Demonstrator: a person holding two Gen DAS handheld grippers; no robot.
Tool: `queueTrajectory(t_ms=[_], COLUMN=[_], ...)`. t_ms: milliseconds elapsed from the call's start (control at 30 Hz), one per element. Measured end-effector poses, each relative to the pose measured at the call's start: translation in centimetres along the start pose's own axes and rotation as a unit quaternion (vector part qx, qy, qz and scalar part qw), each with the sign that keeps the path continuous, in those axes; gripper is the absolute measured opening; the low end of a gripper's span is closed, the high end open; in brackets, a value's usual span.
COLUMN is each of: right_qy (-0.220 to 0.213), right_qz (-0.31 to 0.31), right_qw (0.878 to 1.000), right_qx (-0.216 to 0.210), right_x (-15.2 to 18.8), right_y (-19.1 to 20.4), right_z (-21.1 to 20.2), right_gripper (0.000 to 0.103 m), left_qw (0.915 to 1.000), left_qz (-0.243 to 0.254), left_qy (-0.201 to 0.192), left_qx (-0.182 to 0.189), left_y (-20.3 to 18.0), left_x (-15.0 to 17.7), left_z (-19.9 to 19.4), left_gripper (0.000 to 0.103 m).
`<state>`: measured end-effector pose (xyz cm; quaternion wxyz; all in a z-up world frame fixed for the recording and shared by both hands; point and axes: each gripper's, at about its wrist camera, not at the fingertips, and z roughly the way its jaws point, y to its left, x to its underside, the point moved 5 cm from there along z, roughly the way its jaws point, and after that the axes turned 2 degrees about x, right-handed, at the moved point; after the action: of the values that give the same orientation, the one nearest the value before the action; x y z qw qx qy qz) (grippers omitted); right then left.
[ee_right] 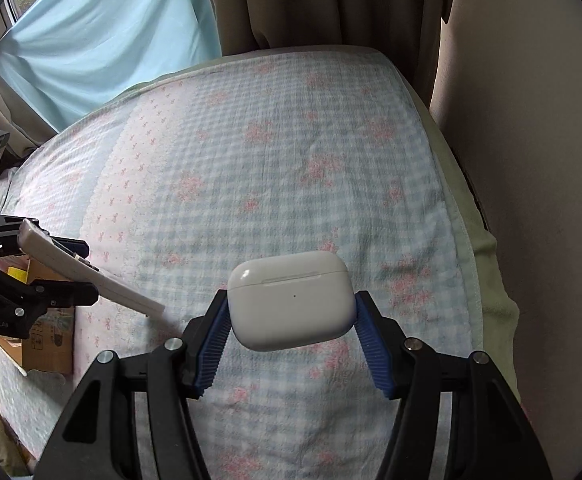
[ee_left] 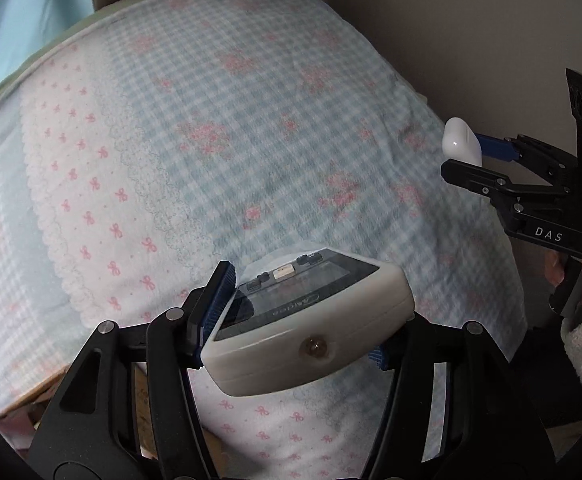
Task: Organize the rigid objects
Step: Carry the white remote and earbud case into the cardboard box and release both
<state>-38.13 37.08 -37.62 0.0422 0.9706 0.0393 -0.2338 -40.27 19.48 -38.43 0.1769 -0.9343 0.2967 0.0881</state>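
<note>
Here, your left gripper (ee_left: 303, 320) clamps a white remote control (ee_left: 311, 320) by its long sides, tilted at the bottom centre of the left wrist frame above the checked bedspread (ee_left: 211, 140). Your right gripper (ee_right: 291, 320) pinches a closed white earbud case (ee_right: 289, 300) between its blue pads (ee_right: 211, 348), low and central in its own view, clear of the bedspread.

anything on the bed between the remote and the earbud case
Nothing: in the right wrist view only bare gingham bedspread shows between the remote control and the earbud case.
</note>
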Motion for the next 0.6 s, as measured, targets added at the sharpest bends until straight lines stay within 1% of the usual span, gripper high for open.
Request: queueTrajectory(t_ms=[133,267,467,600], right_qy=[-0.015,-0.031,-0.049,-0.052], right_qz=[-0.017,-0.038,-0.081,-0.11], right_qw=[1.0,0.999,0.995,0.99], right_qx=[-0.006,-0.017,-0.045,-0.067], right_x=[-1.0,-1.9,-1.7,-0.7], right_y=[3.4,7.7,16.2,22.4], right_z=[-3.1,-6.1,-10.7,-12.3], right_gripper=[0.056,0.056,0.056,0.056], left_qw=[0.9992,0.9965,0.9897,0.9838], left_qz=[-0.025,-0.053,-0.095,-0.125], left_qy=[-0.032,-0.065,-0.106,-0.125], left_qx=[0.005,0.005,-0.012,-0.029], left_y=[1.0,2.9,6.9,10.3], left_x=[1.7,4.2,9.6,13.6], left_z=[-4.4,-9.9,-17.9,-21.9], left_gripper=[0.054,0.054,0.054,0.054])
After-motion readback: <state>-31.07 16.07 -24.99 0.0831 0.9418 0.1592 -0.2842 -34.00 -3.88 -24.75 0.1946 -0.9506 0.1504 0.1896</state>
